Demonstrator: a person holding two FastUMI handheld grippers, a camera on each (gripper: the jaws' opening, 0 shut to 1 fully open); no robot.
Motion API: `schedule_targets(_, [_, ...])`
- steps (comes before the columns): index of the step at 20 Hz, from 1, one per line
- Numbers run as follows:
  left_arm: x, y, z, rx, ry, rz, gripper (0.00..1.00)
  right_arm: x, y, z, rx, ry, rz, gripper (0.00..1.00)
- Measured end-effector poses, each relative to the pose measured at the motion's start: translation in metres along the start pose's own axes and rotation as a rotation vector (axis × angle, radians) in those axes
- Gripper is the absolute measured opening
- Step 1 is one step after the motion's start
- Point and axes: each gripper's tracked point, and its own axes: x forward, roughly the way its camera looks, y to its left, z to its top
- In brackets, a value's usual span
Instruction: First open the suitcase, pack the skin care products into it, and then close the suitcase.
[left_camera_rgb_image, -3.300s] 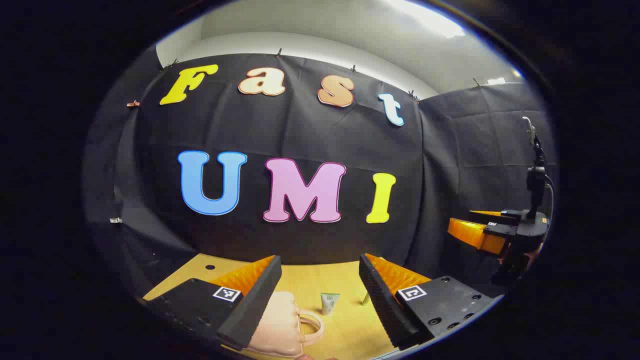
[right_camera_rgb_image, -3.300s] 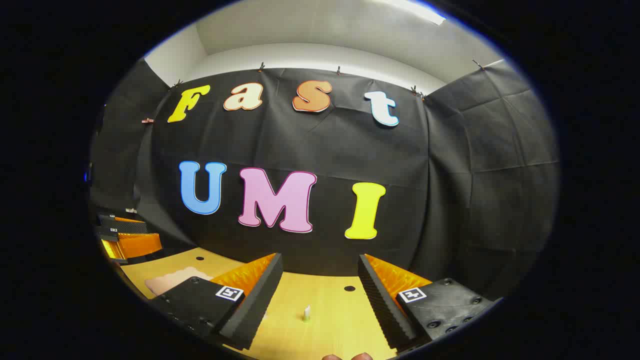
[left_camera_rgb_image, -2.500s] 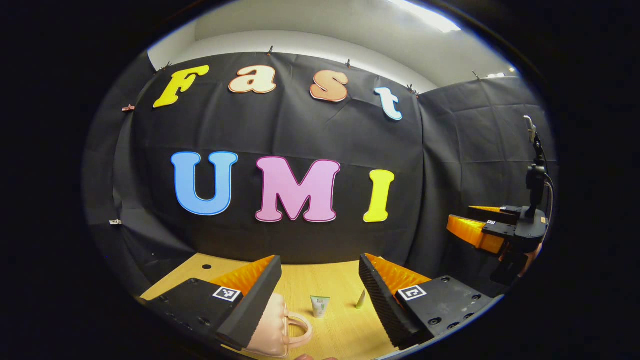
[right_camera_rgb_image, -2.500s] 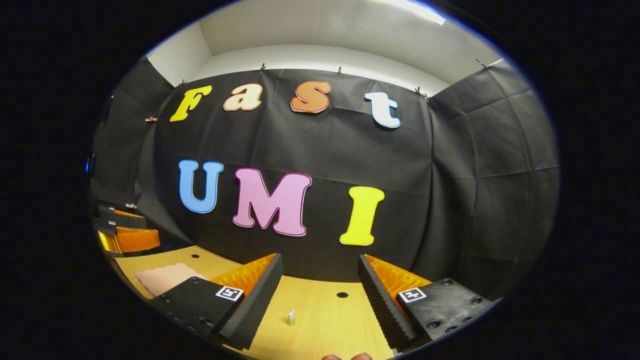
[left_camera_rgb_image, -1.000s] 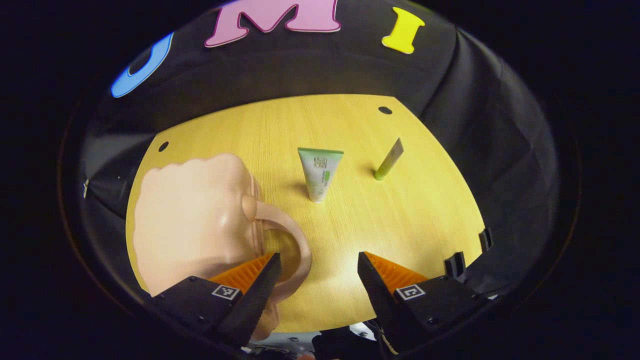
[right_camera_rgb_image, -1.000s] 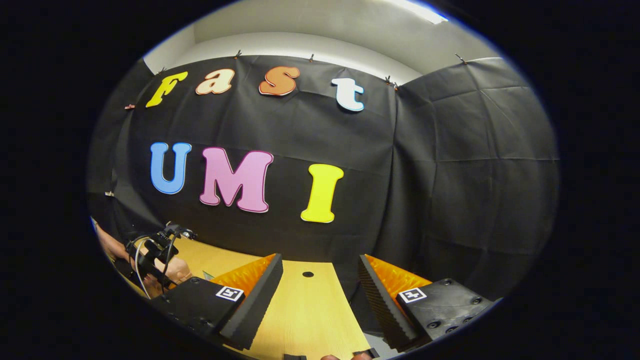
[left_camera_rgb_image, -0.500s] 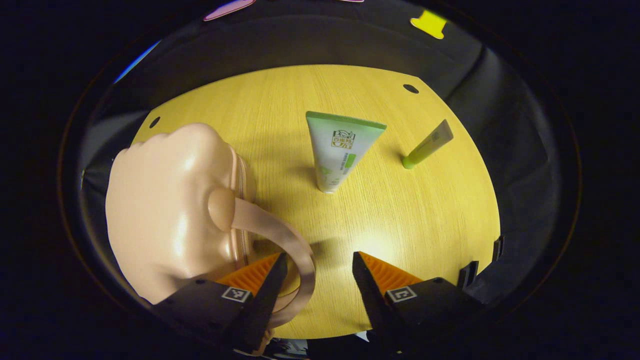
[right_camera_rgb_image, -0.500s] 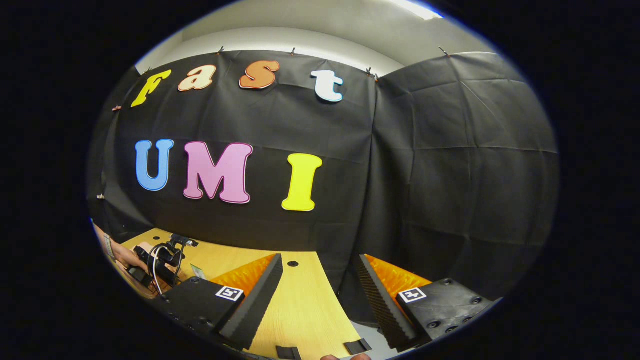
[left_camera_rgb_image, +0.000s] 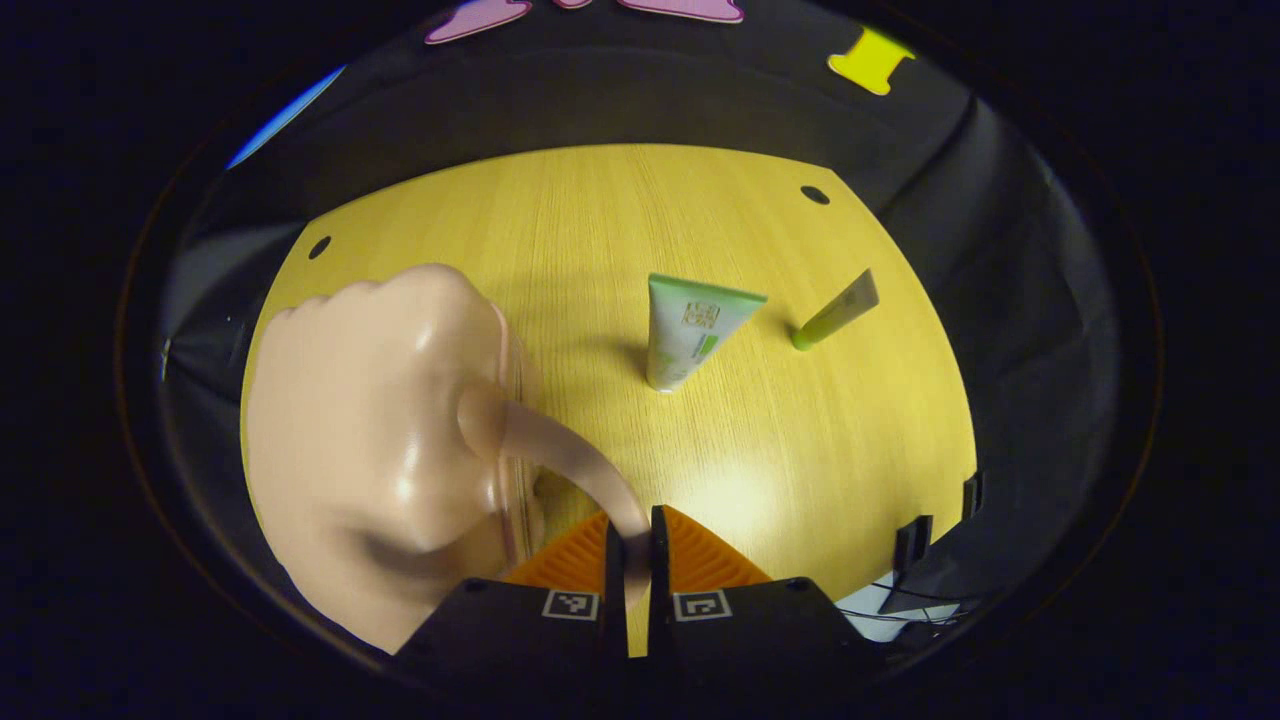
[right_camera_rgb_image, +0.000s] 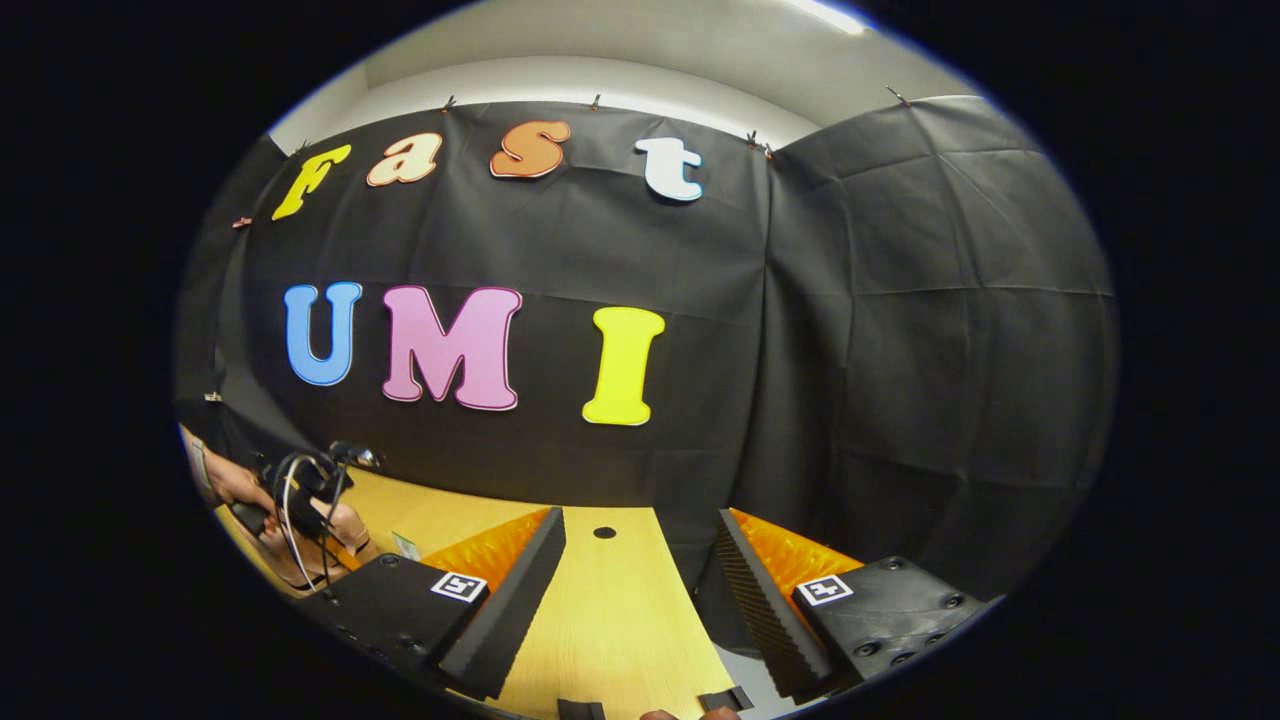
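While clamped on the suitcase handle, left gripper; right gripper fingers wide apart above table.

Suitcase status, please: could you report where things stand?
Left gripper shut on suitcase handle. Right gripper open, off to the side. Suitcase closed; both tubes standing on table.

A pale wooden bench carries a pink suitcase, a green-and-white tube standing upright and a slim green tube beside it.
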Motion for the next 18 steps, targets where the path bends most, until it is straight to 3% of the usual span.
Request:
schedule_targets(2, [-0.038,0.012,0.018,-0.03,-0.06,-0.016,0.13,0.009,0.006,-0.001,-0.002,-0.005,0.036,0.96])
schedule_targets(8, [-0.155,0.106,0.06,-0.122,-0.228,0.059,0.13,0.038,0.032,-0.001,-0.004,-0.025,0.158,0.96])
schedule_targets(10, [-0.187,0.159,0.072,-0.149,-0.294,0.137,0.12,0.05,0.043,-0.008,-0.009,-0.01,0.189,0.97])
schedule_targets(13, [-0.216,0.246,0.09,-0.153,-0.375,0.329,0.12,0.056,0.062,-0.01,0.001,0.01,0.207,0.96])
schedule_targets(15, [-0.215,0.306,0.09,-0.136,-0.383,0.429,0.12,0.061,0.079,-0.009,-0.008,0.003,0.198,0.96])
schedule_targets(18, [-0.204,0.391,0.075,-0.148,-0.341,0.52,0.12,0.064,0.111,-0.006,-0.023,0.025,0.152,0.96])
